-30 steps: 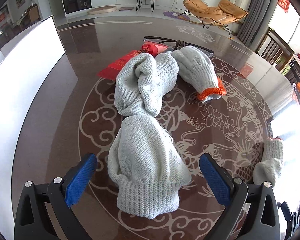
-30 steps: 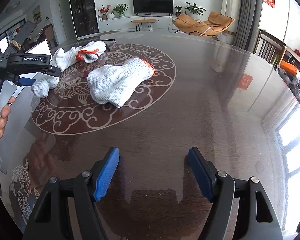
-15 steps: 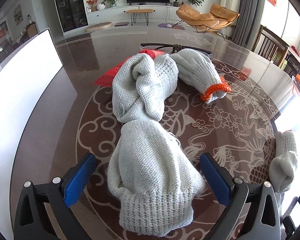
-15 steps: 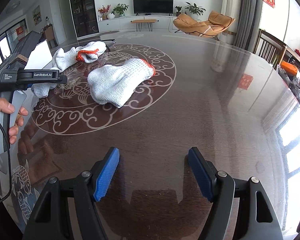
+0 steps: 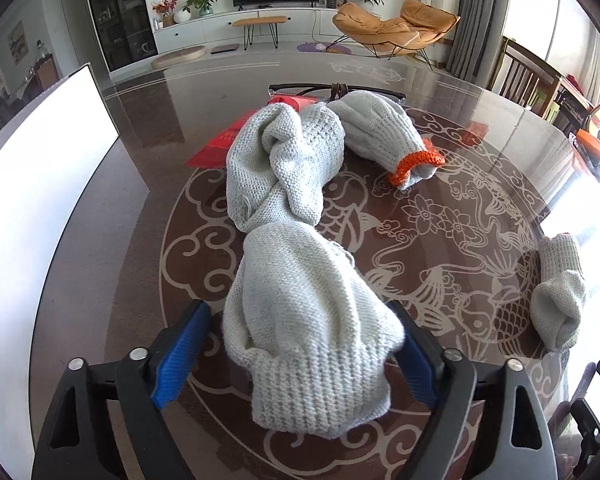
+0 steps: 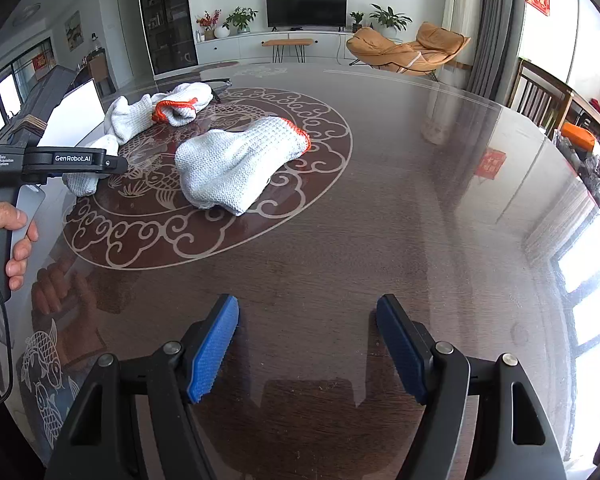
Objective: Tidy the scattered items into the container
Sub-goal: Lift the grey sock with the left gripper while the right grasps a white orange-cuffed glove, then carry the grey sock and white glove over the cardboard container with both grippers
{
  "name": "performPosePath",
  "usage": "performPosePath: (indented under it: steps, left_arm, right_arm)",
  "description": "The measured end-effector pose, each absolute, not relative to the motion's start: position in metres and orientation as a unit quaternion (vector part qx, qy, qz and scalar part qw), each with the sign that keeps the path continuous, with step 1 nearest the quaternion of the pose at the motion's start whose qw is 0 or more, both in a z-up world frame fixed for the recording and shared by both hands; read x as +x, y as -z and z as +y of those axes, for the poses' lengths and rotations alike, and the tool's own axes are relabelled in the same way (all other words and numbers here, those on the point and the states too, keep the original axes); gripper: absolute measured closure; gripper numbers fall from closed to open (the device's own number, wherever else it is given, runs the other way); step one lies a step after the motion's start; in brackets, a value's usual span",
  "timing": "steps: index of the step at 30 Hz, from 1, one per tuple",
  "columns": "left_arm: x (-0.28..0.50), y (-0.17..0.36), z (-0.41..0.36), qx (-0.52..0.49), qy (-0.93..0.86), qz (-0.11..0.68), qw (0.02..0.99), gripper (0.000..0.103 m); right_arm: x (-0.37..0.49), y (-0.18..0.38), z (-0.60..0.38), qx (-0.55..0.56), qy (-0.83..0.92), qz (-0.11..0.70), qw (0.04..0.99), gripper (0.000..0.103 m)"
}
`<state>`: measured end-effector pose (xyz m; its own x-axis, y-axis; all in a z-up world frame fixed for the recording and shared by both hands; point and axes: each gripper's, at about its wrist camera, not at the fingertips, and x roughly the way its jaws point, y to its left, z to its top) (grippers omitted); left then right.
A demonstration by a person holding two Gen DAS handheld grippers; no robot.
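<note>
A pale grey knitted glove [image 5: 308, 320] lies on the table, cuff toward me, between the blue pads of my left gripper [image 5: 298, 308]. Its jaws are closing: the right pad touches the knit, the left pad stands a little off it. Beyond it lie a bunched glove [image 5: 284, 164], an orange-cuffed glove [image 5: 380, 132] and a further glove [image 5: 556, 296] at the right. The white container [image 5: 40, 184] stands at the left. My right gripper [image 6: 308, 320] is open above bare table, well short of another orange-cuffed glove [image 6: 232, 164].
A red packet [image 5: 220, 144] and black-framed glasses [image 5: 332, 88] lie behind the gloves. The dark glossy round table [image 6: 420, 220] stretches right. A person's hand [image 6: 4, 224] grips the left tool's handle. Chairs stand past the right edge.
The left jaws have narrowed around the near glove, and that gripper has rolled slightly. The right gripper has stayed still.
</note>
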<state>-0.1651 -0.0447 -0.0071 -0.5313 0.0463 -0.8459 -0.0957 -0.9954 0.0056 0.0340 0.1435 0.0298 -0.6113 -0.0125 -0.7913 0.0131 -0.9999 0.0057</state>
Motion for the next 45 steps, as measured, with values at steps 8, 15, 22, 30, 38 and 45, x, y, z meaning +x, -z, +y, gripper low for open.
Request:
performPosePath:
  steps: [8, 15, 22, 30, 38, 45]
  left_arm:
    - [-0.097, 0.000, -0.058, -0.471, -0.879, -0.004, 0.079, 0.059]
    - [-0.056, 0.000, -0.058, -0.459, -0.885, 0.000, 0.079, 0.059]
    - [-0.055, 0.001, -0.061, -0.456, -0.886, -0.019, 0.079, 0.059]
    - [-0.048, 0.001, -0.060, -0.454, -0.887, -0.039, 0.077, 0.058]
    - [-0.027, -0.008, -0.047, -0.453, -0.889, -0.014, 0.067, 0.058]
    - [-0.017, -0.022, -0.040, -0.434, -0.899, 0.015, 0.059, 0.058]
  right_arm:
    - [0.034, -0.030, 0.144, 0.440, 0.898, -0.003, 0.009, 0.030]
    - [0.006, -0.040, 0.176, 0.414, 0.878, -0.227, 0.075, 0.030]
    - [-0.066, -0.044, 0.131, 0.433, 0.872, -0.223, 0.042, 0.030]
    - [-0.047, -0.039, 0.100, 0.433, 0.894, -0.094, 0.066, 0.074]
    - [0.024, -0.059, 0.080, 0.405, 0.902, -0.053, 0.140, 0.074]
    - [0.039, -0.070, 0.060, 0.398, 0.901, -0.039, 0.166, 0.074]
